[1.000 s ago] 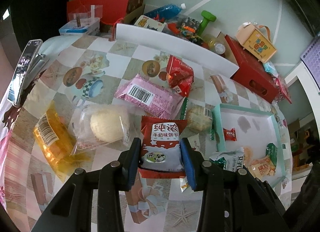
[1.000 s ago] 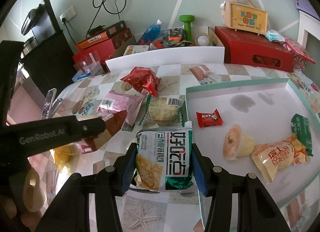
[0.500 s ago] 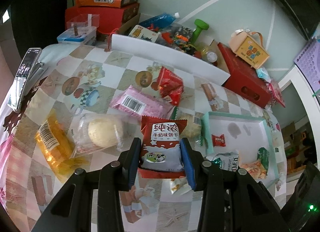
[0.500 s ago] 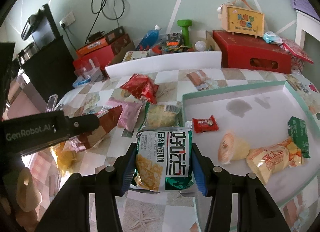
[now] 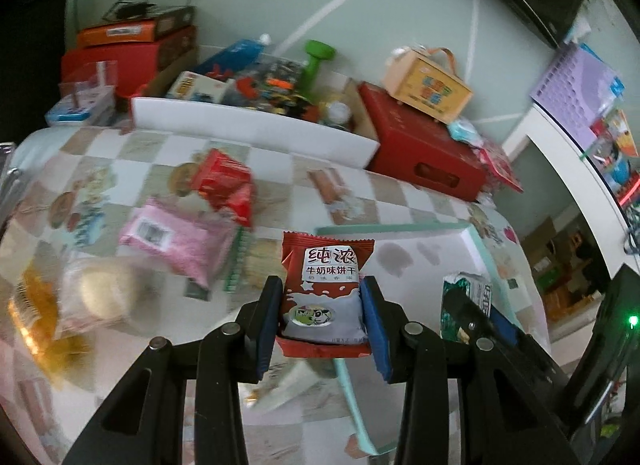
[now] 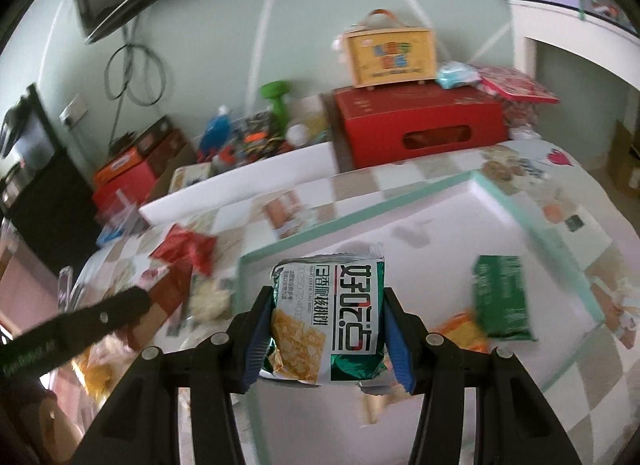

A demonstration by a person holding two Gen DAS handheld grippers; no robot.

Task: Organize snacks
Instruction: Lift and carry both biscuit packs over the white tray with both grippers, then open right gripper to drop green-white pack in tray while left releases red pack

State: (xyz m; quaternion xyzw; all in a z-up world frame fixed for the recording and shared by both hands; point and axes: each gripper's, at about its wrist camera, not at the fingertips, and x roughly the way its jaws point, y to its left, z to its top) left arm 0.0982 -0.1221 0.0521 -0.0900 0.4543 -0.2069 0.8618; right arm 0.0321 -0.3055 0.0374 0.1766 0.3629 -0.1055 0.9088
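- At the far left of the left wrist view, an orange packet (image 5: 34,313) and a clear-wrapped round bun (image 5: 102,293) are seen lying on the checked tablecloth (image 5: 280,185), both blurred.
- A pink packet (image 5: 176,241) is seen further right on the cloth, with a red crinkled bag (image 5: 224,185) just behind it.
- A red-and-white biscuit packet (image 5: 326,297) is clamped between the blue pads of the left gripper (image 5: 324,317); it is held upright above the cloth, at the near left corner of the tray (image 5: 400,231).
- The tray, white with a green rim, is seen lying on the right part of the table.
- In the right wrist view, the left gripper's black finger (image 6: 80,325) is seen at the left edge.
- A green-and-white cracker packet (image 6: 332,317) is gripped by its sides between the blue pads of the right gripper (image 6: 326,329), and is held above the tray's (image 6: 360,225) left end.
- A dark green packet (image 6: 500,297) is seen lying in the tray to the right, with an orange packet (image 6: 460,329) beside it, too blurred to be read.
- A red box (image 6: 420,125) carrying a yellow carton (image 6: 390,53) is seen behind the table.
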